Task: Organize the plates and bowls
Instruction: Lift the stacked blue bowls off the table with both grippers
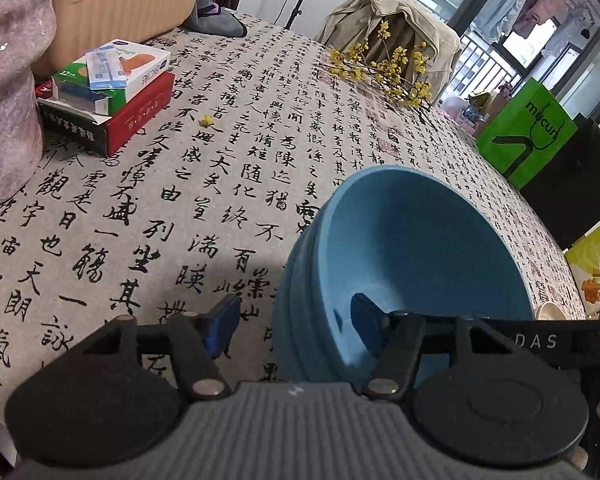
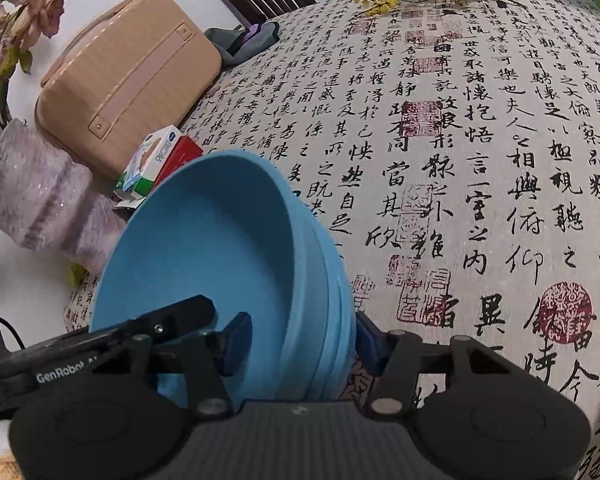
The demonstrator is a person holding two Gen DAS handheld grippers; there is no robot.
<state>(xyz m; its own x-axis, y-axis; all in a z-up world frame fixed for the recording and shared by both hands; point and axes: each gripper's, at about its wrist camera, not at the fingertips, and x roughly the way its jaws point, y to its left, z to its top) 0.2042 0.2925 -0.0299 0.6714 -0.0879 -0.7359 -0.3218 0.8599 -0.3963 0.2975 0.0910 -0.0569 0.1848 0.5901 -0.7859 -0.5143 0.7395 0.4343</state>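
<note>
1. Left wrist view: the left gripper (image 1: 296, 326) straddled the near-left wall of a nested stack of blue bowls (image 1: 416, 248), one pad (image 1: 225, 322) outside, the other inside the top bowl. Jaws stood about half open. The inner pad lay close to the wall, but a clear strip of tablecloth (image 1: 180, 168) showed between the outer pad and the stack, so no squeeze yet on that side.
2. Right wrist view: the right gripper (image 2: 298, 338) straddled the opposite wall of the same stack. The inner pad (image 2: 236, 340) sat in the bowl's hollow, apart from the wall; the outer pad seemed to touch the outside of the stack. Jaws about half open; a firm grip could not be confirmed.
3. Location: the stack rested on the calligraphy tablecloth, near the table's front edge, tilted in both fisheye views. At least three nested rims were countable. Cartons (image 1: 112, 92) and a tan case (image 2: 128, 76) stood well apart on the far-left side.
4. Risks, judged:
   - Only the top bowl's inside was pinched; lower bowls could drop away on lifting.
   - Uneven closing of the two grippers could tip or twist the stack.
   - Smooth sloped walls might let pads slide upward off the rim.
   - Proximity to the table edge left little margin if the stack skidded.
</note>
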